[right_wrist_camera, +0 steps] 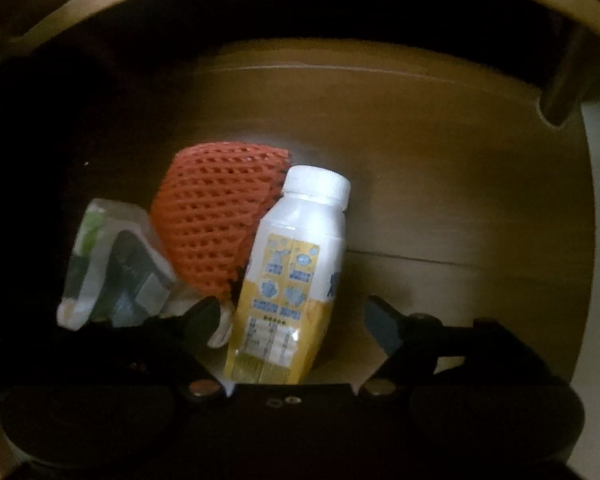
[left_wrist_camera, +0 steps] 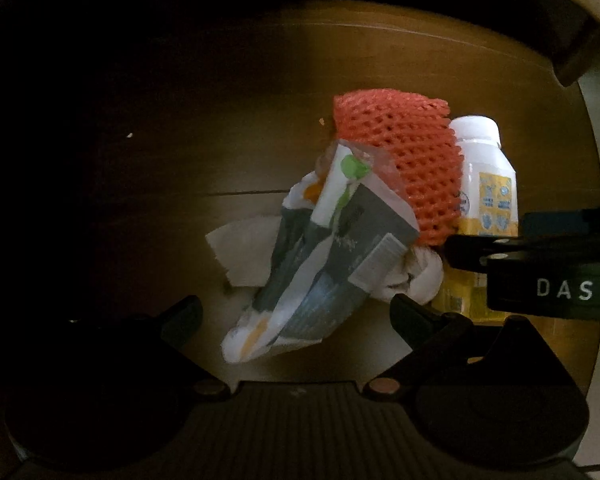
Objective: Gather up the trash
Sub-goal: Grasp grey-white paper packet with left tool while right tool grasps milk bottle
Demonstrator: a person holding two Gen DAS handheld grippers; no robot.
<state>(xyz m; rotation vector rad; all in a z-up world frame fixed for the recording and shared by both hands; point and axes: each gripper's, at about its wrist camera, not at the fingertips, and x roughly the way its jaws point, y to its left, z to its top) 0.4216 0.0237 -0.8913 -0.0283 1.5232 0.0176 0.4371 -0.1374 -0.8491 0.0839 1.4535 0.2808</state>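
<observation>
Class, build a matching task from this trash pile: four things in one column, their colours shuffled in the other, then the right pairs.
Things:
1. foam net
2. bottle label
3. bottle cap
4. crumpled wrapper

Colours:
A. white
B. grey and white with a green patch
C. orange-red
D. yellow with blue print

Pairs: 1-C, 2-D, 3-A, 4-B

My bottle (left_wrist_camera: 486,184) is cut off low at four o'clock by my right gripper's (left_wrist_camera: 540,264) body. At nine o'clock the table (left_wrist_camera: 236,120) sinks into darkness. The label print is too blurred to read.
</observation>
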